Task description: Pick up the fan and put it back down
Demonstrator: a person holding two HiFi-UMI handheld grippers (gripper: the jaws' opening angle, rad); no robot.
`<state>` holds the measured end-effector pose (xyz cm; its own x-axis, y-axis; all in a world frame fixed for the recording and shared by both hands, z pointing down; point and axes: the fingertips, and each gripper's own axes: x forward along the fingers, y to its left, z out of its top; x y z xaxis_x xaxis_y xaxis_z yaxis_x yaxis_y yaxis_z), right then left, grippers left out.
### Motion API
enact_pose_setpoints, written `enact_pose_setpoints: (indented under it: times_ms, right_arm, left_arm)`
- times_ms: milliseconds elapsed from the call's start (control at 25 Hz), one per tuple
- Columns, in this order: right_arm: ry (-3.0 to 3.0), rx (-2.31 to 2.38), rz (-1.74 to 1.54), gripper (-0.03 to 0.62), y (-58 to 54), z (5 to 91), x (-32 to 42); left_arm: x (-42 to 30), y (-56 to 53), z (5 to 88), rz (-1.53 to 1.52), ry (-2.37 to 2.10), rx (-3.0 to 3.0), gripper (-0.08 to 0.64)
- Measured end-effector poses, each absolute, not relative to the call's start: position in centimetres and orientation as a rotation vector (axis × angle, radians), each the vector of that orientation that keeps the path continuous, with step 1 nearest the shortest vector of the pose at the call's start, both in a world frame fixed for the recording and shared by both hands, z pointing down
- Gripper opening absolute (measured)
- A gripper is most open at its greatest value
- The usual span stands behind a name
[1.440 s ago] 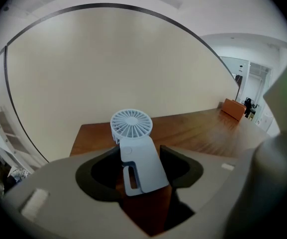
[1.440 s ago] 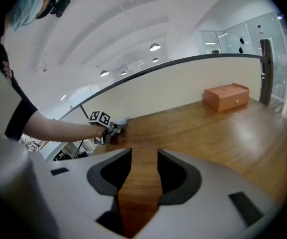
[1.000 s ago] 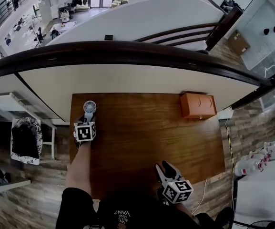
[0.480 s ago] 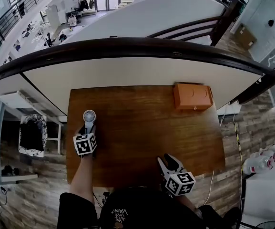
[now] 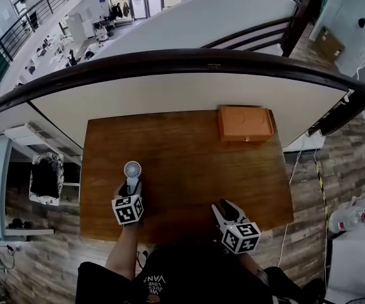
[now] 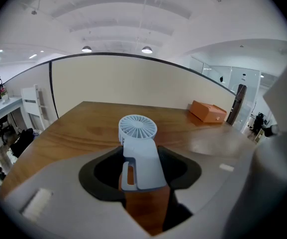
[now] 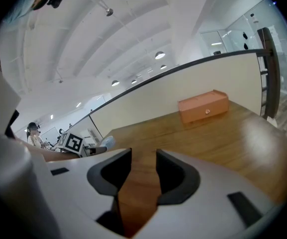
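Left gripper (image 5: 130,192): jaws part-spread, pinching handle of pale blue fan (image 6: 138,133), 1 pad on each side of handle. Fan head sticks out past jaw tips, over left part of wooden table (image 5: 188,163); cannot tell if fan touches table. Right gripper (image 5: 228,209): jaws narrowly apart, nothing between them, only wood showing. Fan well left of it. Orange box (image 5: 245,123) at table's far right.

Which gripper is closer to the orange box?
Right. The right gripper is near the table's front edge, roughly in line with the orange box; the left gripper, holding the fan, is farther off to the left.
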<state>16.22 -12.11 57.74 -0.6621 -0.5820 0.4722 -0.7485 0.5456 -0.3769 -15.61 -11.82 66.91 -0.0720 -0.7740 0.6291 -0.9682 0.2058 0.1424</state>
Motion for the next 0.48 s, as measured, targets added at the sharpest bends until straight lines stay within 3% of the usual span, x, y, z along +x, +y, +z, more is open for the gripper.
enact_pose_setpoints:
  times_ms: [480]
  right_arm:
    - [-2.480,1.256,0.787,0.135,-14.4,57.2,28.3]
  left_arm:
    - [1.3,-16.8,66.7,0.412,-1.763,1.793,0.221]
